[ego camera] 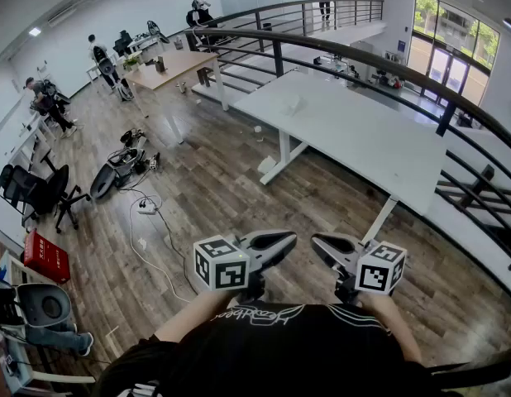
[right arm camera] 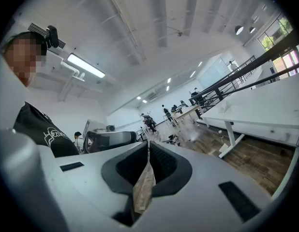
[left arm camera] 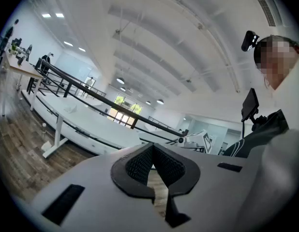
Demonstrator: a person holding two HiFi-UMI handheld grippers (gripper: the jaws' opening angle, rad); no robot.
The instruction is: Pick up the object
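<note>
Black shirt (ego camera: 272, 346), at 6 o'clock in the head view: the person's own torso, nearest item.
Left gripper (ego camera: 292, 239) and right gripper (ego camera: 315, 241), just above it: held about level, side by side, both clenched tip to tip on nothing.
Wooden floor (ego camera: 222, 188): wide open room from 9 to 12 o'clock.
Curved railing (ego camera: 388, 64), 12 to 3 o'clock: hard edge, drop beyond.
White table (ego camera: 363, 139), 1 o'clock: well apart from both grippers; near edge faces the person.
Cables (ego camera: 148, 222), 9 o'clock: trip risk.
Small pale item (ego camera: 298, 103) on the table: possibly the object; cannot tell.
Step, as judged: approach not begun. The next move calls for walking to the table and opening a gripper.
</note>
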